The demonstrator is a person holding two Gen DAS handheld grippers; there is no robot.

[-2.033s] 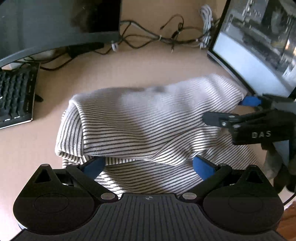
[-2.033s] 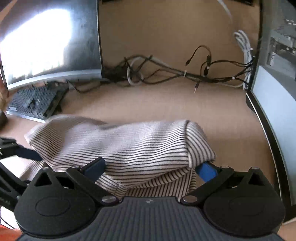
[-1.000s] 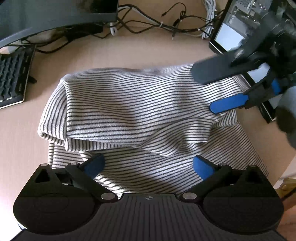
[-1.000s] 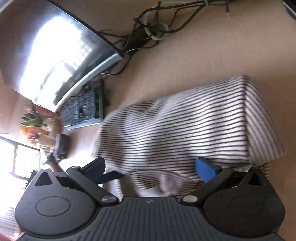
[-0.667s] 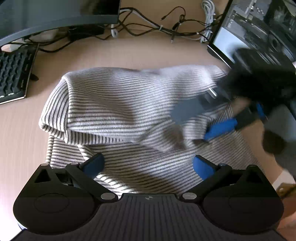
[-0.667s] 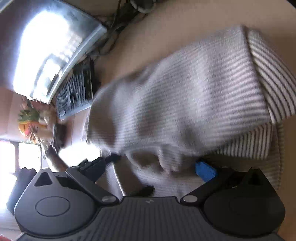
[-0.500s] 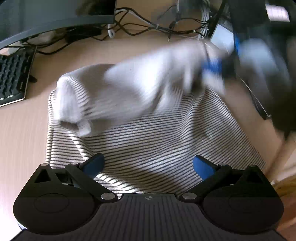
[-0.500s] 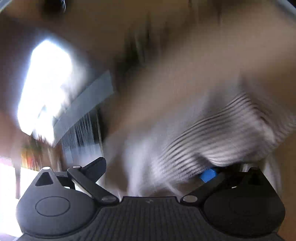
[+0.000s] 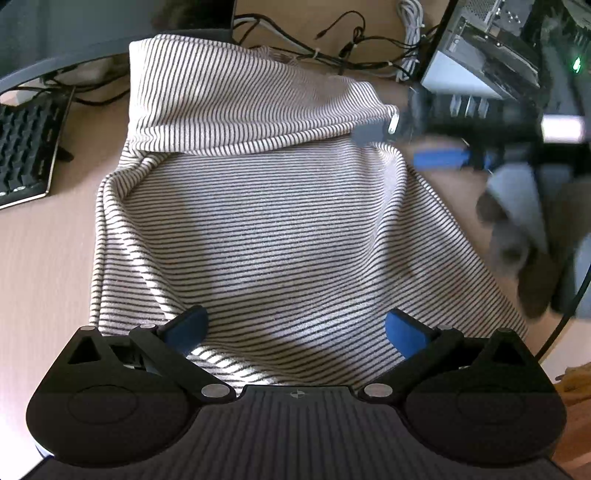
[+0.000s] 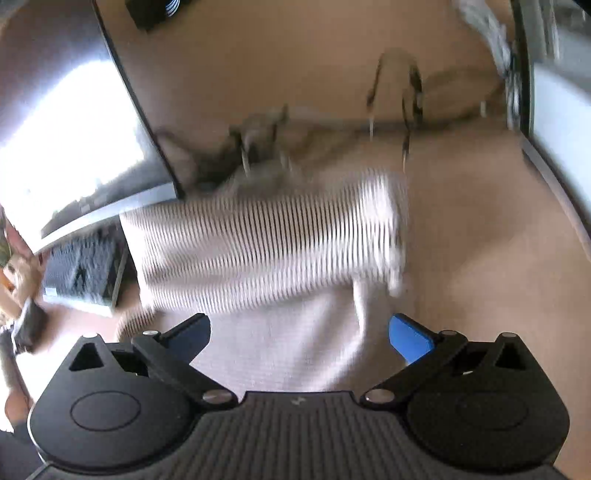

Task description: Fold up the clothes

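A white garment with thin black stripes lies spread on the tan desk, its far part folded over into a band. My left gripper is open, its blue pads resting over the garment's near edge. My right gripper is open over the same garment, blurred by motion. In the left wrist view it shows at the right, its fingers apart beside the folded band's right end.
A black keyboard lies at the left. A curved monitor stands at the back left and a second screen at the back right. Tangled cables run along the back of the desk.
The upper layer of the garment was flipped away from me and now lies as a band at the far side. My right gripper swung fast and came off the cloth; my left stayed put.
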